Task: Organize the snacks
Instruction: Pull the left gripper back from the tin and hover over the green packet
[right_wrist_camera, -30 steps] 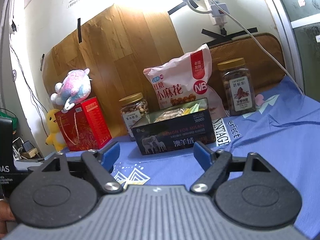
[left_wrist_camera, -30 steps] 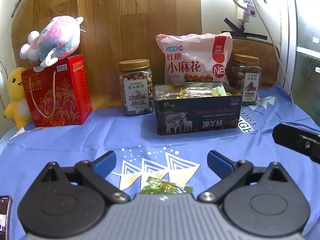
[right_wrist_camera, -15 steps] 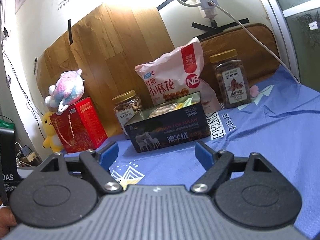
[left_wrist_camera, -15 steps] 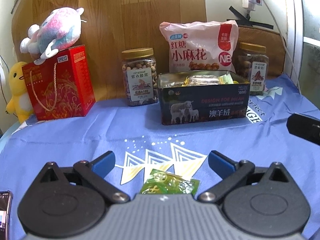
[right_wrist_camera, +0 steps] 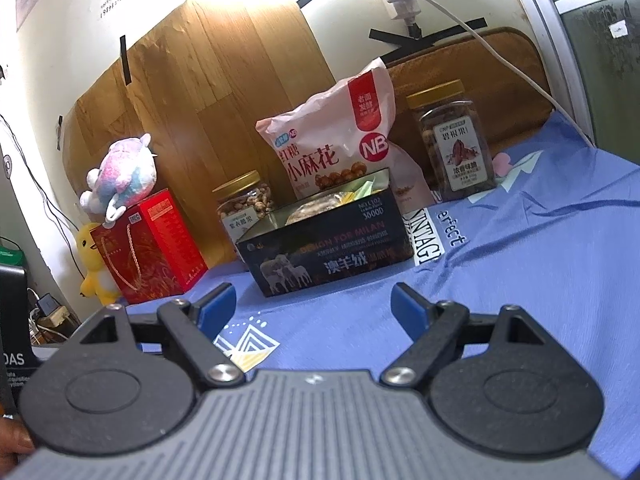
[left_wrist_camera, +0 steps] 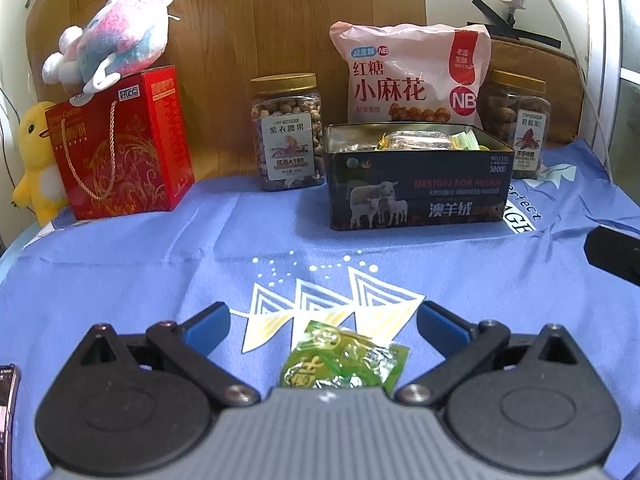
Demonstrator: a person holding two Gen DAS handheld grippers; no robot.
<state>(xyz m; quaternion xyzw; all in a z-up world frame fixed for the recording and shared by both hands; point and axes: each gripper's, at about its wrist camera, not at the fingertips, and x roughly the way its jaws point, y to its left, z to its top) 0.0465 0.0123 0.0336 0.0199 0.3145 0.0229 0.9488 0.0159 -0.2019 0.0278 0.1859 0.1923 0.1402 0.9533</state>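
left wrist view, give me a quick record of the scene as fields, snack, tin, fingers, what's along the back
loose snack: green snack packet flat on the blue cloth, between the left gripper fingers
left fingers: open, not touching the packet
right fingers: right gripper open, nothing between them
tin: dark open tin with sheep picture, wrapped snacks inside
back row: red gift box, nut jar, pink snack bag, second nut jar
toys: pink plush on the red box, yellow duck beside it
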